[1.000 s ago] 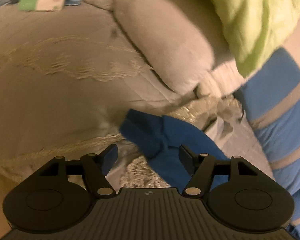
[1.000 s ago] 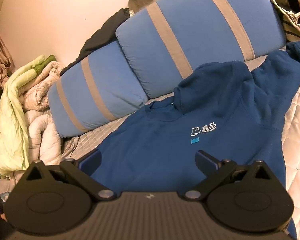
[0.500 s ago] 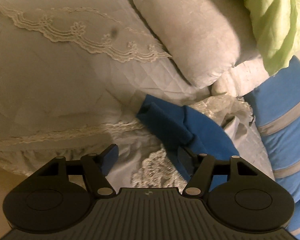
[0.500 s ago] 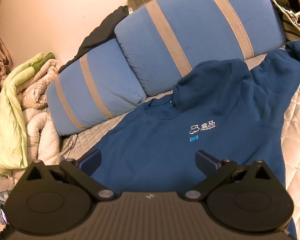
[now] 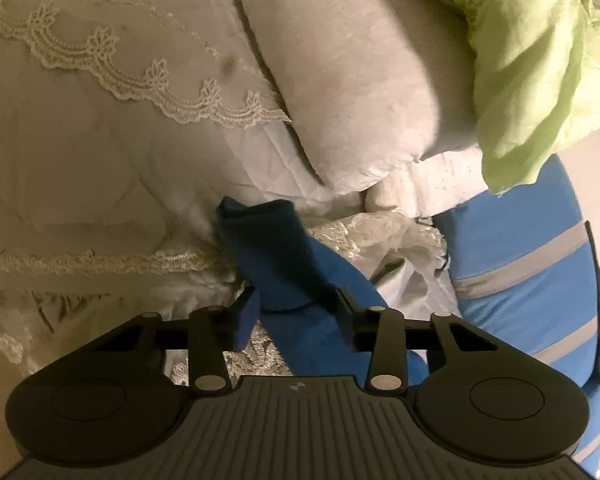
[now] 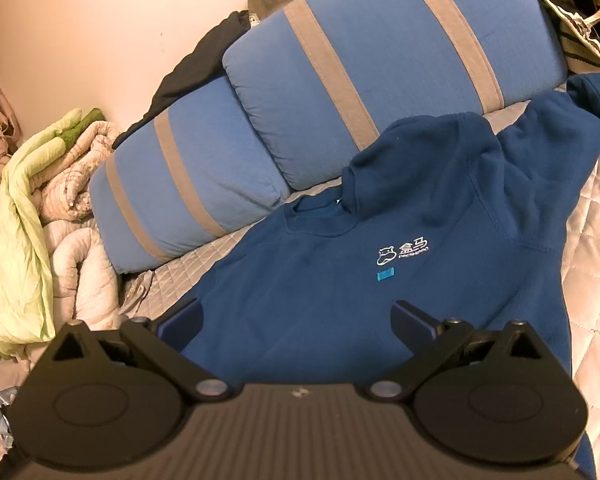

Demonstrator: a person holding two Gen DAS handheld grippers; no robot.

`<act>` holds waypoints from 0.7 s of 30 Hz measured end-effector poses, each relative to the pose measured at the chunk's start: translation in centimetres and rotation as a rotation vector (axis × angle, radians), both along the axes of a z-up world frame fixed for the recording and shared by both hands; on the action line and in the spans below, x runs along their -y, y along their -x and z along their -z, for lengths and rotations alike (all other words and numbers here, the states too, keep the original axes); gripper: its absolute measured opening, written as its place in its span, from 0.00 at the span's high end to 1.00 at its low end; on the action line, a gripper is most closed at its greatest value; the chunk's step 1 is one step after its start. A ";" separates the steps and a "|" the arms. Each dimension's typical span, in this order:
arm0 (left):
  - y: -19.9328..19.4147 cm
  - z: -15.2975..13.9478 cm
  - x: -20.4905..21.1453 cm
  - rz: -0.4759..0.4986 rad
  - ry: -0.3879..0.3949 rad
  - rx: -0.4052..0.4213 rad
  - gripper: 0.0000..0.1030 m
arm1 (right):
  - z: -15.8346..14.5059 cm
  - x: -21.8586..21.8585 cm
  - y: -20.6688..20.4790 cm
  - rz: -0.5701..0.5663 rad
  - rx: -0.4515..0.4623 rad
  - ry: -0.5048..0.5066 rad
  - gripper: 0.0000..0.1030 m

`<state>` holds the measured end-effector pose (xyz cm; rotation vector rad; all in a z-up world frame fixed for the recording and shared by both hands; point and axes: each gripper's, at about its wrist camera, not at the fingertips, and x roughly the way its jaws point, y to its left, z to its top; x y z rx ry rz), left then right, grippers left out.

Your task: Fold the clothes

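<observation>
Left wrist view: the left gripper (image 5: 296,312) is seen closing around a blue sleeve (image 5: 284,256), which lies between the jaws on a quilted bedspread (image 5: 80,184) edged w/ lace. The left pad is at the sleeve's edge; a firm pinch cannot be confirmed yet. A pale bolster (image 5: 340,92) and a green sheet (image 5: 540,60) are bunched beyond, a striped pillow (image 5: 520,272) to the right. Compared w/ a second ago, the jaws are far narrower and the cuff is framed closer and more central — the gripper has been lowered onto it.

Right wrist view: the right gripper (image 6: 296,320) is held wide apart, nothing gripped, above the hoodie (image 6: 340,288), which is spread chest-up on the bed, its hood against the pillows and a white logo (image 6: 404,252) showing. Little has changed here from the earlier frame.

Handling, as judged: the fleece looks soft, thick and limp, light enough — it should drape and drag rather than hold shape. The cuff or sleeve end is the likely hold, taken deep so that the layers are not lost.
</observation>
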<state>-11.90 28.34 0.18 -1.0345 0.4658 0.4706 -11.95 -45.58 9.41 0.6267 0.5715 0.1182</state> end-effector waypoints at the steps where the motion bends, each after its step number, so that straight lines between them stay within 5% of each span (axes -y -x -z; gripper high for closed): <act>1: 0.0 0.1 0.0 0.000 0.008 0.000 0.70 | 0.0 0.0 0.0 0.000 -0.001 -0.001 0.00; 6: 0.1 0.5 -0.2 -0.022 0.052 0.002 0.74 | 0.0 0.2 0.0 0.001 -0.001 -0.009 0.00; 12: -0.3 0.2 -0.1 -0.022 0.053 -0.056 0.96 | 0.1 0.3 0.0 0.004 -0.001 -0.016 0.00; 21: 0.0 -1.4 0.4 -0.020 0.019 -0.122 0.96 | 0.2 0.5 0.0 0.008 -0.002 -0.029 0.00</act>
